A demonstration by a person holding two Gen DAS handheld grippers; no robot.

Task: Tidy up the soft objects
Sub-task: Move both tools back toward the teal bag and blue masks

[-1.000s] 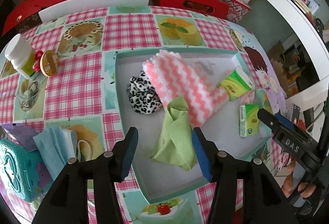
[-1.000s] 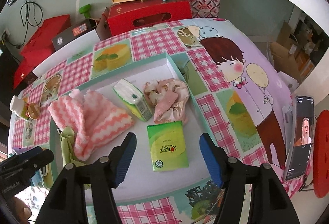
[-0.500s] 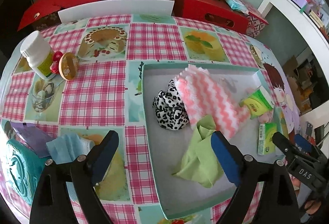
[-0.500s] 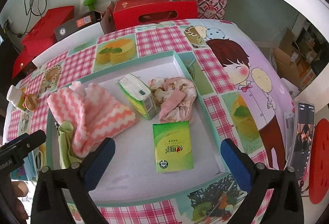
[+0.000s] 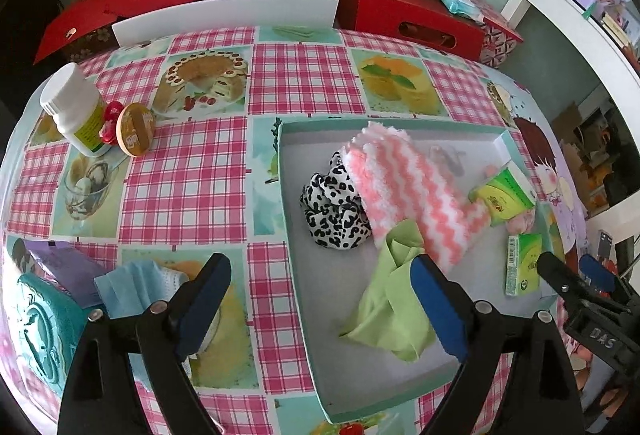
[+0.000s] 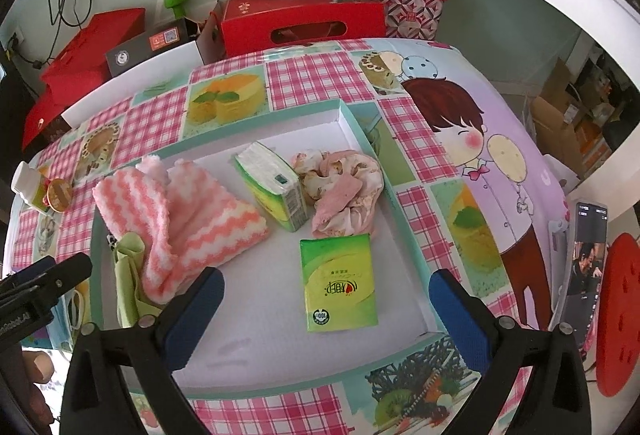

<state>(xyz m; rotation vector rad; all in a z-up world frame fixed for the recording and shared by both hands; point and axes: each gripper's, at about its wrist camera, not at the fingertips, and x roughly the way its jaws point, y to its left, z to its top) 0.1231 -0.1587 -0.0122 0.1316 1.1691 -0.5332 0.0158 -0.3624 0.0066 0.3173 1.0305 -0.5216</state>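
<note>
Step in hand: left gripper (image 5: pixel 320 299) is hanging with fingers spread wide and holding nothing; I judge it is going for the blue face mask (image 5: pixel 136 285).
Mask place: it is lying on the tablecloth (image 5: pixel 184 179), outside the tray (image 5: pixel 286 171), just beside the left blue pad.
Doing it well: it is better pinching the flat middle, not the ear loop, and lifting over the tray wall.
Right gripper (image 6: pixel 326 319): it is spread open too, hovering over the tissue pack (image 6: pixel 339 283) inside the tray.
</note>
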